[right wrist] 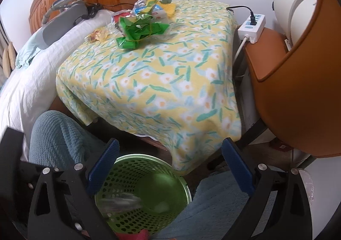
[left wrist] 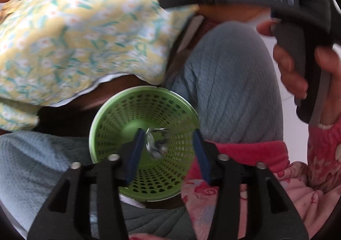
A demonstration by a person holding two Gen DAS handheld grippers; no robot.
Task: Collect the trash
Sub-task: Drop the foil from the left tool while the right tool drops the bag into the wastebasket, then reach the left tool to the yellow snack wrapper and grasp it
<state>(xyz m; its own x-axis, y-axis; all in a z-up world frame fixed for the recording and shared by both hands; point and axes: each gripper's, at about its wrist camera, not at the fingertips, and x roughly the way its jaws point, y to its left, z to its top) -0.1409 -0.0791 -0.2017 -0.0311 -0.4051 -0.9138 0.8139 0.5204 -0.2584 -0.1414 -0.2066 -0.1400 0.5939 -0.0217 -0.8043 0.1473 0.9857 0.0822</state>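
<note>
Left gripper (left wrist: 168, 152) hangs over the green perforated basket (left wrist: 119, 125), jaws apart, gripping nothing. Between the blue pads a crumpled silvery wrapper (left wrist: 156, 143) shows, blurred — falling or already lying in the basket, cannot tell which.

Right gripper (right wrist: 170, 167) is spread wide and empty above the same basket (right wrist: 187, 186), which sits on the floor between the person's knees, at the near edge of the table.

Progress, as a judgement: at least one piece is binned; pale shapes inside the basket in the right view suggest more, too smeared to count.

Left to do: the heap of green and mixed wrappers (right wrist: 140, 29) at the far end of the floral tablecloth (right wrist: 149, 82), and a yellowish wrapper (right wrist: 97, 35) beside it.

Only the right view shows that heap clearly; only the left view shows the silvery wrapper — plus the hand (left wrist: 298, 69) holding the other gripper.
</note>
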